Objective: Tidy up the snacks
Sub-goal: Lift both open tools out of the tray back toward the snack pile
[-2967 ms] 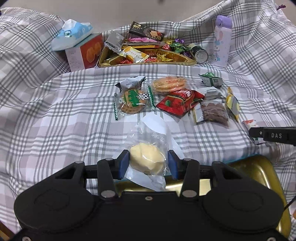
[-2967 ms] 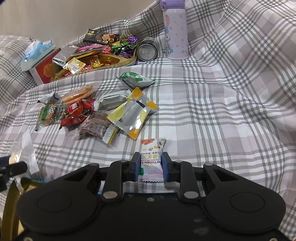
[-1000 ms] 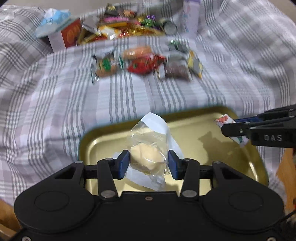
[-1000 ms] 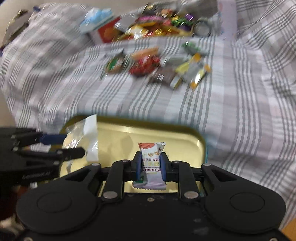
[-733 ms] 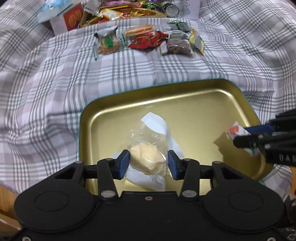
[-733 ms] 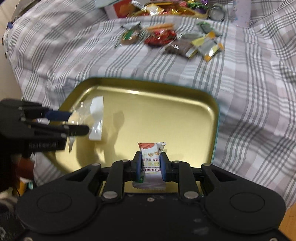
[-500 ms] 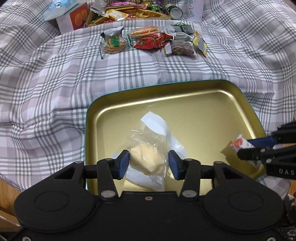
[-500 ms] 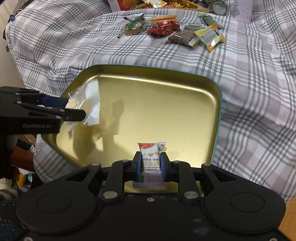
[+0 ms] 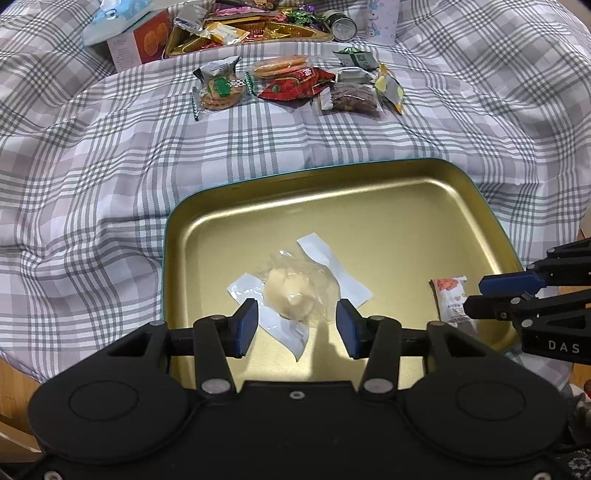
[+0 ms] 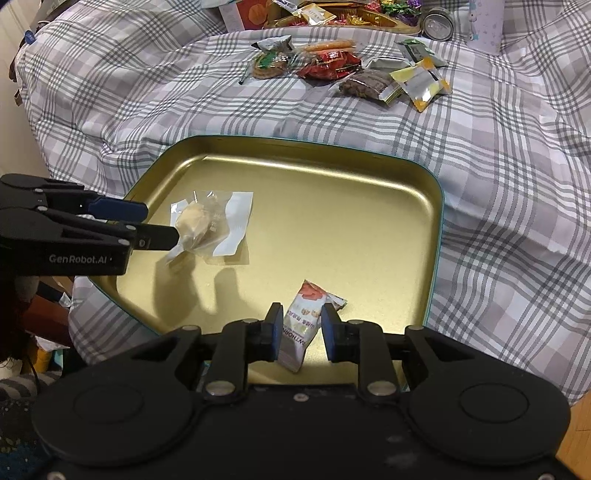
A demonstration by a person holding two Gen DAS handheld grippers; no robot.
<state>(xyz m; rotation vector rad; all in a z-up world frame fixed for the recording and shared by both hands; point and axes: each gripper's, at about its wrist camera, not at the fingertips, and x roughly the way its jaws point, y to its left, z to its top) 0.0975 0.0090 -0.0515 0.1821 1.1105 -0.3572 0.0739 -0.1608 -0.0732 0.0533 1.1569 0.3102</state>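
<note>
Plaid bed (image 9: 110,177) under my cameras.
On it I see a gold tray (image 9: 369,177), loose snack packets (image 9: 295,85), a far tray (image 9: 258,33).

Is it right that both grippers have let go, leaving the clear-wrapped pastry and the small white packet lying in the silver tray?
Nearly: the tray is gold, as the left wrist view shows. The left gripper and right gripper are open, with the pastry and packet in it.

Home bedroom: plaid duvet (image 9: 110,155), tissue box (image 9: 125,40), wooden floor (image 10: 580,424).
</note>
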